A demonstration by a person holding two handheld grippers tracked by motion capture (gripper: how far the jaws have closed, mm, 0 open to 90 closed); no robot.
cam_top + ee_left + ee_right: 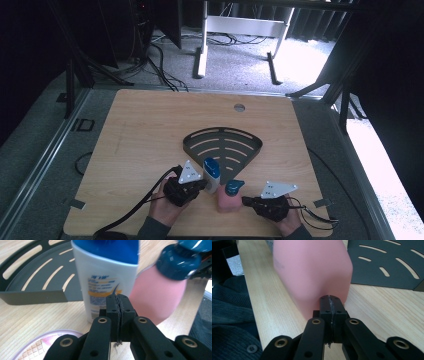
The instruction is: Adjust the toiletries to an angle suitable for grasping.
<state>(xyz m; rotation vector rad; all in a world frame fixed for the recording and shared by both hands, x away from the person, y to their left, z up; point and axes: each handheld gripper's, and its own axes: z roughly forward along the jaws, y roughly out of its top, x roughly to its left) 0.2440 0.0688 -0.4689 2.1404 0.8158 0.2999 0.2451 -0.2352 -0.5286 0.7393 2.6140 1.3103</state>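
Dim surroundings, glare right, close-ups blurred

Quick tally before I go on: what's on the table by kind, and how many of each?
Bottles: 2, a white bottle with a blue cap and a pink bottle with a teal cap
Dark slotted corner shelf trays: 1
Round pink-rimmed container, partly seen in the left gripper view: 1
Total: 4

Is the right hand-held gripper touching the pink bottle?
Cannot tell. In the right gripper view the shut right hand-held gripper sits right at the pink bottle, but neither contact nor gap shows plainly.
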